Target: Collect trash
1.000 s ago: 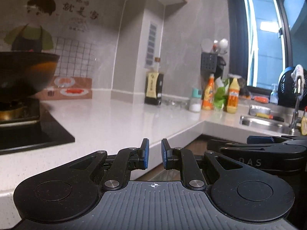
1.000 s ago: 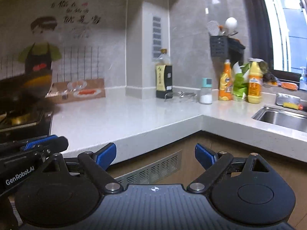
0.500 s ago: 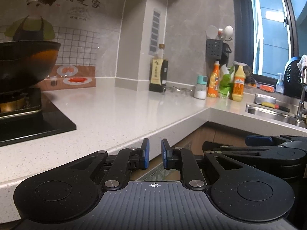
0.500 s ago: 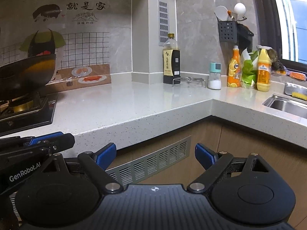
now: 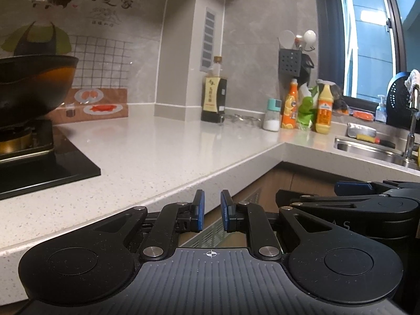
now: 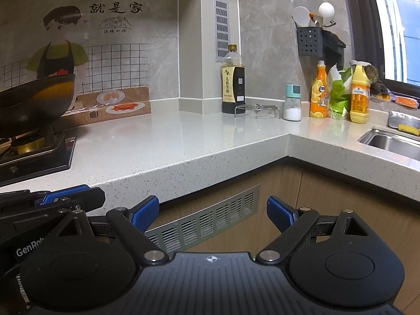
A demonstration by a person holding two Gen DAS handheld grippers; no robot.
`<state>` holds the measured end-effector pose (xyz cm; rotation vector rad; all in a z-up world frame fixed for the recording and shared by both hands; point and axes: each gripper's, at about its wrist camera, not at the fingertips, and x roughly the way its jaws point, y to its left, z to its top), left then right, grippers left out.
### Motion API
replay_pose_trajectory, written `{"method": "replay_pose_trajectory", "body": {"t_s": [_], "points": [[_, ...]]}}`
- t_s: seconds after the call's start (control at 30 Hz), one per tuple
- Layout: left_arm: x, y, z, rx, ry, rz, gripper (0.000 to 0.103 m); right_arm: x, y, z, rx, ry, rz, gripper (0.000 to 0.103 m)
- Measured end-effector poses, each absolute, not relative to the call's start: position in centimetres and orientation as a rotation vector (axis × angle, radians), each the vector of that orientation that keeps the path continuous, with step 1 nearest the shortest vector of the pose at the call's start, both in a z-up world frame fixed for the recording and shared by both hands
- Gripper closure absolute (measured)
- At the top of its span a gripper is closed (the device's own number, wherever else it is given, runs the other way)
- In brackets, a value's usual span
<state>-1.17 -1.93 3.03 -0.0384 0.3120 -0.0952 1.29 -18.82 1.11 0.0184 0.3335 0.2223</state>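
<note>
My left gripper [image 5: 212, 211] is nearly shut with a narrow gap between its blue pads and holds nothing. It hangs in front of the white counter [image 5: 162, 152], below its edge. My right gripper [image 6: 212, 214] is open wide and empty, in front of the cabinet vent [image 6: 204, 223]. Each gripper shows at the side of the other's view: the right one [image 5: 367, 204] and the left one [image 6: 52, 202]. A crumpled green and white bag [image 6: 338, 92] stands between the bottles at the back right. No other loose trash shows on the counter.
A black wok [image 6: 34, 99] sits on the stove [image 6: 34, 155] at left. A soy sauce bottle [image 6: 233, 81], wire trivet [image 6: 257, 110], salt shaker [image 6: 292, 103], orange bottle [image 6: 319, 92] and yellow bottle [image 6: 359, 97] line the back. A sink [image 6: 393, 141] lies at right.
Both grippers have dropped lower and drawn back a little, so the counter edge now sits higher in both views. The jaws have kept their openings.
</note>
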Motion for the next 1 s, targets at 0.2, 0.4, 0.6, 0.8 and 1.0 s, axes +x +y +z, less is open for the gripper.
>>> {"method": "replay_pose_trajectory", "body": {"t_s": [0.2, 0.4, 0.6, 0.8, 1.0], "points": [[-1.17, -1.98, 2.99, -0.037, 0.313, -0.096, 0.086, 1.31, -18.85, 1.09, 0.017, 0.334, 0.224, 0.013], [-1.15, -2.01, 2.95, -0.037, 0.313, -0.095, 0.086, 1.24, -18.93, 0.91, 0.019, 0.337, 0.224, 0.013], [-1.18, -2.08, 2.84, -0.036, 0.314, -0.098, 0.086, 1.16, -19.0, 0.81, 0.029, 0.34, 0.22, 0.013], [-1.22, -2.15, 2.79, -0.037, 0.315, -0.099, 0.086, 0.91, -18.88, 0.81, 0.027, 0.337, 0.222, 0.013], [-1.23, -2.24, 2.73, -0.034, 0.316, -0.1, 0.086, 0.92, -18.93, 0.79, 0.033, 0.343, 0.22, 0.013]]}}
